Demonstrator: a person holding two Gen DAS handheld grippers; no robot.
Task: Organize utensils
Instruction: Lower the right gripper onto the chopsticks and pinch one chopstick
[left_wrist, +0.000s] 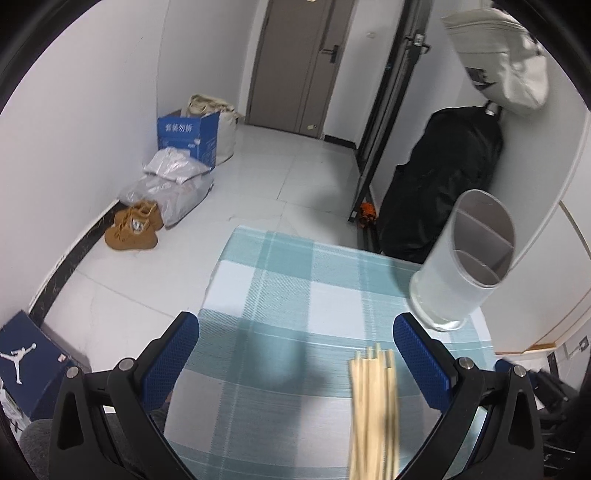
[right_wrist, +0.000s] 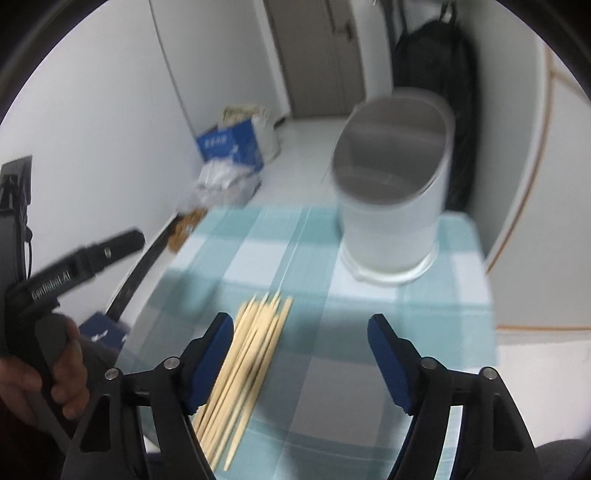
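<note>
Wooden chopsticks (right_wrist: 245, 354) lie lengthwise just inside the right gripper (right_wrist: 301, 363)'s left finger, jaws spread, pinching nothing.

On the table in front of you lies a tablecloth (left_wrist: 295, 280), and on it, at your near side, a bundle of chopsticks (right_wrist: 243, 354). The utensil holder (right_wrist: 391, 206) stands upright on the cloth beyond them, towards the far right corner. On the floor to your left, a pair of boots (left_wrist: 133, 229) sits against the wall, with a cardboard box (left_wrist: 188, 136) behind them.
</note>
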